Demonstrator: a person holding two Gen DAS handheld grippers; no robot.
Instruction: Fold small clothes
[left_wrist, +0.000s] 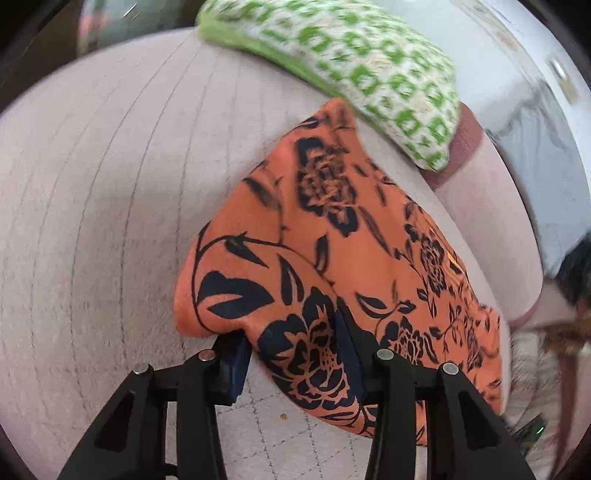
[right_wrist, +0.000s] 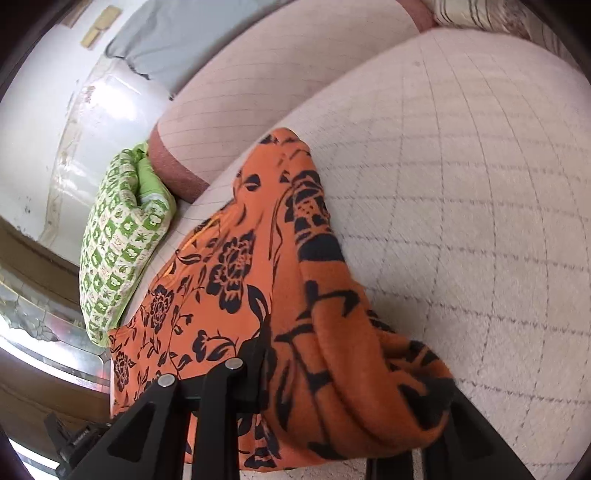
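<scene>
An orange garment with a black flower print (left_wrist: 332, 236) lies on a pale quilted sofa seat (left_wrist: 110, 206). My left gripper (left_wrist: 291, 354) holds a bunched fold of its near edge between the blue pads (left_wrist: 238, 365). In the right wrist view the same garment (right_wrist: 240, 288) is bunched over my right gripper (right_wrist: 343, 391). Cloth fills the gap and drapes over the right finger, which is mostly hidden. The left finger (right_wrist: 255, 354) shows against the cloth.
A green and white patterned cushion (left_wrist: 369, 70) lies just beyond the garment, also in the right wrist view (right_wrist: 122, 236). The sofa backrest (right_wrist: 266, 85) and a brown trim (right_wrist: 173, 166) rise behind. The seat edge and floor lie at the left of the right wrist view.
</scene>
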